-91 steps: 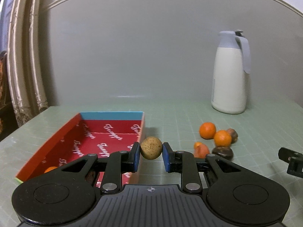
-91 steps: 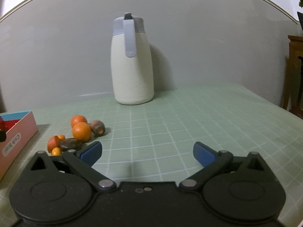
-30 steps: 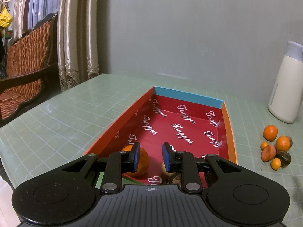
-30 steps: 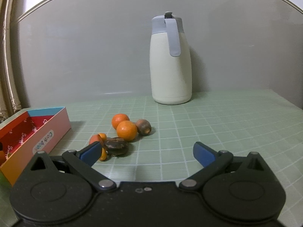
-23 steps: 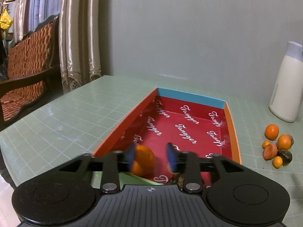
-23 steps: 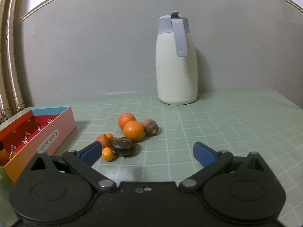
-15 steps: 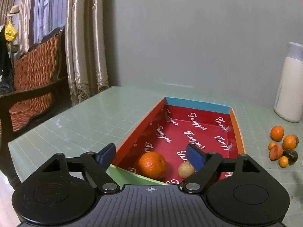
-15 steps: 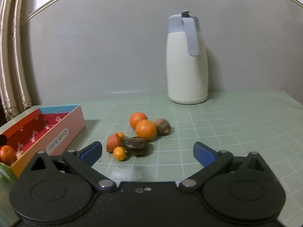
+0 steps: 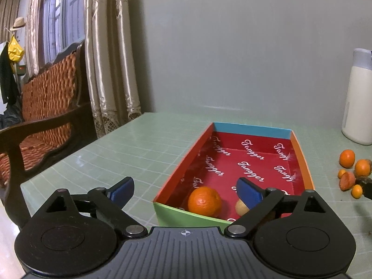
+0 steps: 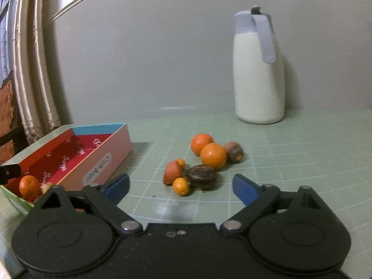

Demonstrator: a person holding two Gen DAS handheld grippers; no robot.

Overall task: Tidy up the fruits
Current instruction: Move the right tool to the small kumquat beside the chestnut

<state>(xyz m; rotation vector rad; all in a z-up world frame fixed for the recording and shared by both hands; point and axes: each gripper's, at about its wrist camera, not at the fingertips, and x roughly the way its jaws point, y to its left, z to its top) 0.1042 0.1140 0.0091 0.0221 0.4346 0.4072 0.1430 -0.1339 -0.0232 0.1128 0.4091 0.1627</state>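
The left gripper [image 9: 184, 191] is opening, nothing between its fingers. Low in the frame, an orange [image 9: 204, 201] lies in the red box [image 9: 183, 166]. The right gripper [image 10: 181, 186] is closing, empty, before the fruit pile [image 10: 202, 162] at middle.

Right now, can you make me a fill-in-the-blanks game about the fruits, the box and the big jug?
1. The big orange lies inside the red-lined cardboard ____.
2. The tall cream jug has a lid and handle coloured ____.
3. Nothing is held between the blue pads of the right gripper, whose jaws are ____.
4. The pile of small fruits rests on the green ____.

Missing words: box; blue; closing; table
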